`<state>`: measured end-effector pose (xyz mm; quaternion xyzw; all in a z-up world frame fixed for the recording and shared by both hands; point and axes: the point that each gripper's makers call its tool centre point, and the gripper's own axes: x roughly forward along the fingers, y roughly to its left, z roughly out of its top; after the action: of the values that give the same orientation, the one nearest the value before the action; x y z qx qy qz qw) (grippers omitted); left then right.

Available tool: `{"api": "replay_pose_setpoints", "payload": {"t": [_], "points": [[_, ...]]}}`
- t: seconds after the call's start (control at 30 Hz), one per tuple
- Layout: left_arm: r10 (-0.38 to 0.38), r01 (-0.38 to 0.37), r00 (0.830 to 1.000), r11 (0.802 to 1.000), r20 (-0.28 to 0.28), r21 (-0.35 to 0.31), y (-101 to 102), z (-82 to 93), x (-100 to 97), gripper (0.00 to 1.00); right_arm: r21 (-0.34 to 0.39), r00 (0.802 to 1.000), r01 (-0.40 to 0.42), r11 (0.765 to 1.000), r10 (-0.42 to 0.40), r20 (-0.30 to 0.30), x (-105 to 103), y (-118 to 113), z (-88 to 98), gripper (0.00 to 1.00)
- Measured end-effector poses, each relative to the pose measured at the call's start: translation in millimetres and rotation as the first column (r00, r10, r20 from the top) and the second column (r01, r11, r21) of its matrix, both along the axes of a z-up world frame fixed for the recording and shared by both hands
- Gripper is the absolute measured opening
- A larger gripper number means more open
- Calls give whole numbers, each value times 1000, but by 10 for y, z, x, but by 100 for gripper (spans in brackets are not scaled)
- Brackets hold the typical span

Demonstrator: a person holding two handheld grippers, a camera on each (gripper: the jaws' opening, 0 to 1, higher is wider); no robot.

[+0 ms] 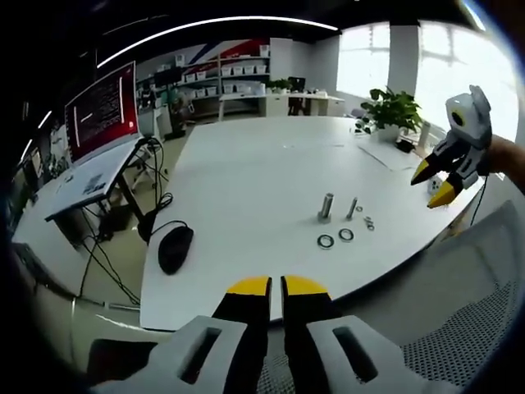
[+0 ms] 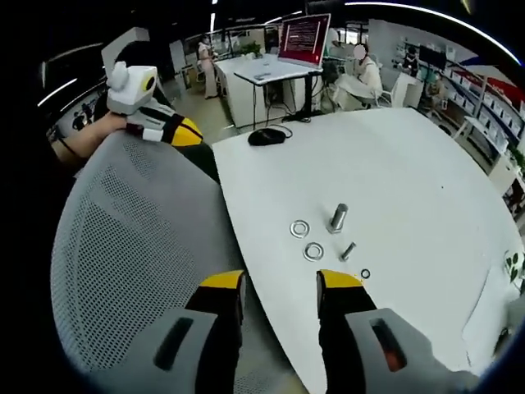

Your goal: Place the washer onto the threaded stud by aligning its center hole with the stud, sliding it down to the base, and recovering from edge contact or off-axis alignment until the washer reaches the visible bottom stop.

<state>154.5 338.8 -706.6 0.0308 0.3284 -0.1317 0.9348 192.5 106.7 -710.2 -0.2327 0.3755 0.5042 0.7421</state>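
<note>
Washers (image 2: 300, 228) (image 2: 313, 251) flat on tabletop (image 2: 410, 164) nr front edge, beside upright stud (image 2: 338, 217). Left gripper (image 1: 276, 286) nearly closed, empty; right gripper (image 2: 280, 281) wide apart, empty.

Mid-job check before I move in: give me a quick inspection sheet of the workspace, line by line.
Surface: white table, mostly bare.
Job's things: upright threaded stud; two washers flat beside it, neither on the stud.
Clutter: a loose bolt, a small ring, a black mouse, papers.
Grippers: left gripper shut, empty; right gripper open, empty; both off the table over a mesh chair.
Cables: mouse cable; more hanging off the neighbouring desk.
Surroundings: red-screen monitor, potted plant, shelves, people in the background.
</note>
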Motion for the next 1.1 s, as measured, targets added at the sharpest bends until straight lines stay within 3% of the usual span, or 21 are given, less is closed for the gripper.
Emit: {"api": "replay_pose_setpoints", "payload": {"t": [0.33,0.6,0.9,1.1], "points": [[4,-4,1000,1000,-5,6,15,-10,-5,2,-99,991,-131,986,129,-26,108,109,-260,38],[-2,2,1000,1000,-11,10,16,-17,-19,2,-172,973,-232,958,229,-35,203,166,-459,39],[8,-8,1000,1000,-8,3,35,-16,2,1,-236,960,-282,930,271,-78,301,197,-736,40],[32,-32,1000,999,1,-10,62,-2,9,1,-231,954,-301,925,286,-94,301,254,-917,41]]}}
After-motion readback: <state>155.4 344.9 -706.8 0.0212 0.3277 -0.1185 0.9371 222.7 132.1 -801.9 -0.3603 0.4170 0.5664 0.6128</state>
